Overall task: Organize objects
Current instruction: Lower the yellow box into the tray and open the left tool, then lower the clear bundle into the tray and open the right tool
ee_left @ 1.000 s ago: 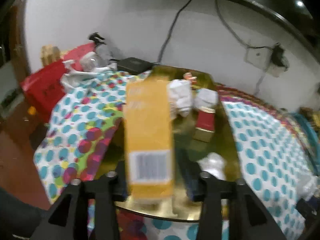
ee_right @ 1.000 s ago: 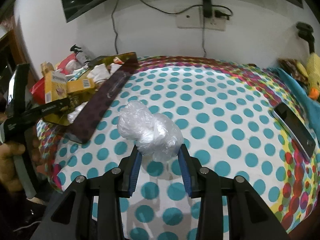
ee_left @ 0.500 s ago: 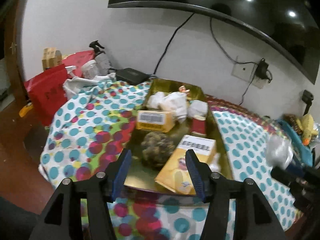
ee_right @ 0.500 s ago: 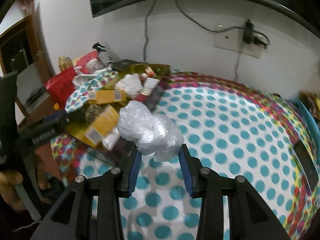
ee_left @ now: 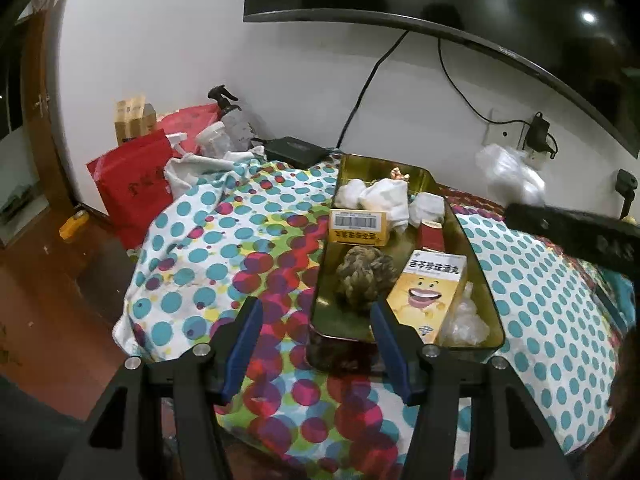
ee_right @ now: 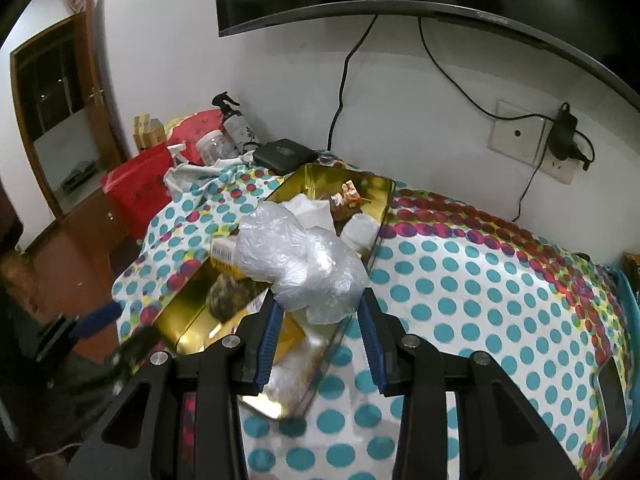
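Here, a crumpled clear plastic bag [ee_right: 298, 262] is gripped between the blue pads of the right gripper [ee_right: 320, 336], whose jaws are drawn in narrowly on its lower part, and it is held in the air above the near end of a gold metal tin [ee_right: 182, 312]. In the left wrist view the same bag [ee_left: 510, 178] is seen blurred at the right, raised above the dotted cloth [ee_left: 224, 248], with the dark body of the right gripper just below it. The left gripper [ee_left: 316, 338] is held with its jaws partly open and nothing between them; it is poised just in front of the near left corner of the tin [ee_left: 326, 268]. The tin is laid on the cloth-covered surface, and whether that surface is a bed or a worktop cannot be told. Inside the tin, a yellow box with a cartoon face [ee_left: 430, 294] is leaned at the near right, a brownish knotted bundle [ee_left: 366, 276] is set beside it to the left, and a yellow box with a barcode [ee_left: 358, 226] is placed farther back. A red box [ee_left: 432, 236] and several white wads [ee_left: 386, 198] are gathered toward the far end, and another clear plastic piece [ee_left: 466, 316] is tucked in the near right corner. A red bag [ee_left: 134, 178] and a spray bottle [ee_left: 234, 126] are seen beyond the cloth at the left.
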